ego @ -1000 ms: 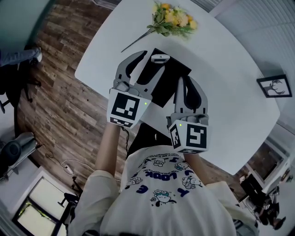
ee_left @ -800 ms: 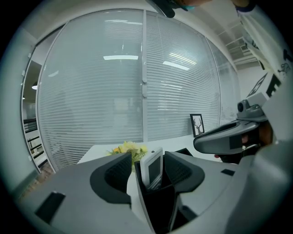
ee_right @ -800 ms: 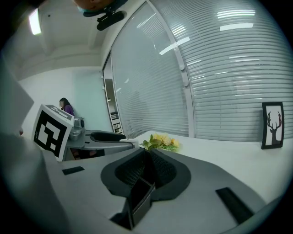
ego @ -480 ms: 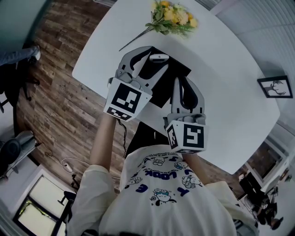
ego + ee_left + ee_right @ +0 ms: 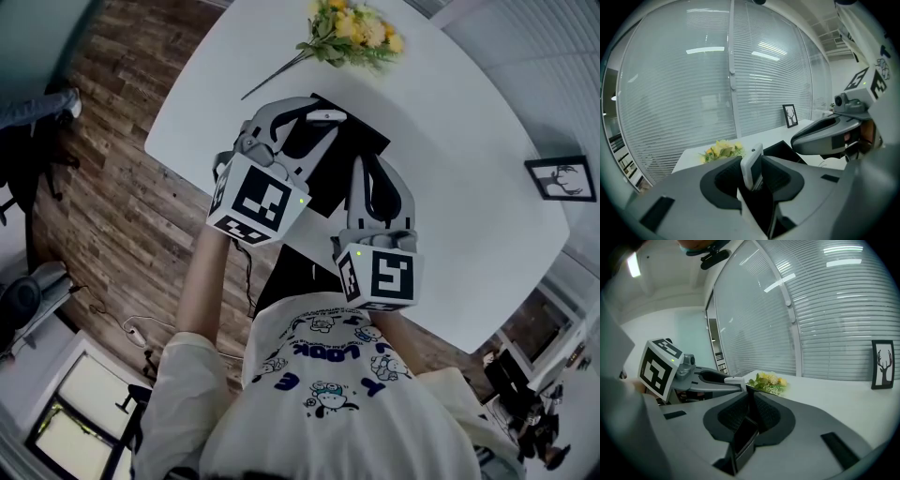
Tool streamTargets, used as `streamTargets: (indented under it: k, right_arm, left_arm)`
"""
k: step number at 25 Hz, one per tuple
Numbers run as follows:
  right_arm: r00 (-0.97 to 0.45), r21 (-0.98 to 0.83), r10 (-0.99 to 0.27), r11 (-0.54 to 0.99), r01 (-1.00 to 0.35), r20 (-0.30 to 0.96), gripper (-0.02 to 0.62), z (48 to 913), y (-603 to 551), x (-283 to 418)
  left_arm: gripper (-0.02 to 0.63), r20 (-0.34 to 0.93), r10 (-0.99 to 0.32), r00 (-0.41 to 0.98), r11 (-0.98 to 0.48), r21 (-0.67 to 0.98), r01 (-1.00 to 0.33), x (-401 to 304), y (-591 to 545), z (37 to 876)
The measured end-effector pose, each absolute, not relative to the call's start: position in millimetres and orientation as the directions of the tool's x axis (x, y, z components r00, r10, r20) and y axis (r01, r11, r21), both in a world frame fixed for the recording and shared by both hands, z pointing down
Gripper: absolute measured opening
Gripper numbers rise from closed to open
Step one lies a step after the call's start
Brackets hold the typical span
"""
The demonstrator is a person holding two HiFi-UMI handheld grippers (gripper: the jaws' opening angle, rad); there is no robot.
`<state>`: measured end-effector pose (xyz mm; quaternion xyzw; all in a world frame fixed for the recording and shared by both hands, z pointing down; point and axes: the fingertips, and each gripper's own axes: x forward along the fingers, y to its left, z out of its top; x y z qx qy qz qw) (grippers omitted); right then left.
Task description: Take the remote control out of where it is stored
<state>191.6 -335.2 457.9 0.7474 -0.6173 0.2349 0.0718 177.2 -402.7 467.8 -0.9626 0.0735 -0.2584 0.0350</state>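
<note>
A small white remote control (image 5: 325, 117) stands on end at the far side of a black storage box (image 5: 371, 142) on the white table (image 5: 459, 103). My left gripper (image 5: 321, 116) reaches over the box, and its jaws are closing, with the pads against the remote's two faces. In the left gripper view the remote (image 5: 752, 165) sticks up between the pads of the left gripper (image 5: 754, 174). My right gripper (image 5: 361, 163) is shut on the box's thin black wall (image 5: 744, 439), which runs between its jaws (image 5: 749, 405).
A bunch of yellow flowers (image 5: 352, 33) lies at the table's far edge, just beyond the box. A small framed picture (image 5: 561, 176) stands far right. The table's left edge drops to a wooden floor (image 5: 112, 178). Blinds fill the background.
The left gripper's jaws have narrowed from wide open onto the remote, and that gripper has shifted slightly left. The right gripper has stayed on the box wall.
</note>
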Motion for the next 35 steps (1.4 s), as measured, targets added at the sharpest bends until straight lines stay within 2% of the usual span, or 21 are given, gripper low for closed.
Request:
streamTargets:
  k: [7, 18, 23, 35]
  right_arm:
    - [0.133, -0.181, -0.885, -0.235, -0.955, 0.446, 0.051, 461, -333, 193]
    - [0.153, -0.176, -0.88, -0.255, -0.951, 0.449, 0.051, 465, -329, 203]
    - [0.164, -0.168, -0.876, -0.264, -0.95, 0.454, 0.051, 467, -327, 208]
    - [0.193, -0.148, -0.882, -0.28, -0.949, 0.429, 0.051, 447, -318, 210]
  left_arm:
    - [0.132, 0.534, -0.118, 0.837, -0.991, -0.118, -0.065, 181, -393, 478]
    - [0.103, 0.572, -0.137, 0.809, -0.988, -0.135, -0.071, 184, -393, 482]
    - [0.08, 0.585, -0.165, 0.794, -0.978, -0.2, -0.056, 184, -389, 483]
    - [0.077, 0.54, -0.068, 0.839, -0.99, -0.141, 0.011, 179, -386, 437]
